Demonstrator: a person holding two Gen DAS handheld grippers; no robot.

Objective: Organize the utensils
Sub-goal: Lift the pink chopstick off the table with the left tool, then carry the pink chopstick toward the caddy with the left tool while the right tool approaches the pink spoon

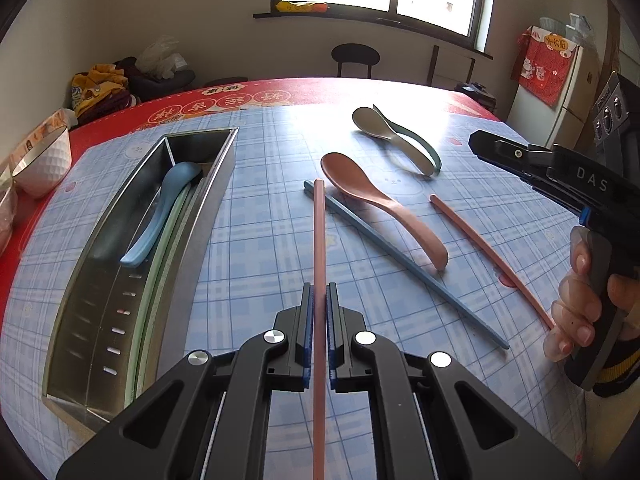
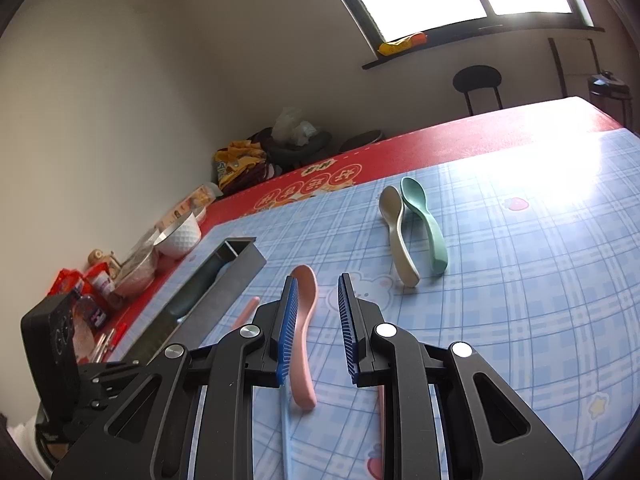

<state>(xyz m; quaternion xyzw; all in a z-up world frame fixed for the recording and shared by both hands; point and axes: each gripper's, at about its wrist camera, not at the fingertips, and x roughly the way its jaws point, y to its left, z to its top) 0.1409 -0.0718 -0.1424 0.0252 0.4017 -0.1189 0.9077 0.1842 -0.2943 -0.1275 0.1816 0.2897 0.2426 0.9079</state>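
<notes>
My left gripper (image 1: 319, 300) is shut on a pink chopstick (image 1: 319, 232), which runs straight ahead between the pads, lifted over the blue checked cloth. To its left a metal tray (image 1: 192, 236) holds a blue spoon (image 1: 160, 216) and pale green chopsticks (image 1: 158, 276). On the cloth lie a pink spoon (image 1: 376, 200), a blue chopstick (image 1: 404, 272), a second pink chopstick (image 1: 492, 260), and a beige spoon (image 1: 380, 128) beside a green spoon (image 1: 424, 148). My right gripper (image 2: 317, 279) is open, low over the pink spoon (image 2: 302, 344), with nothing pressed between its pads.
A white bowl (image 1: 44, 164) and packets stand on the red table edge at the left. A hand (image 1: 576, 304) holds the right gripper (image 1: 486, 146) at the right side. A chair (image 1: 355, 56) and a fridge (image 1: 568, 92) stand beyond the table.
</notes>
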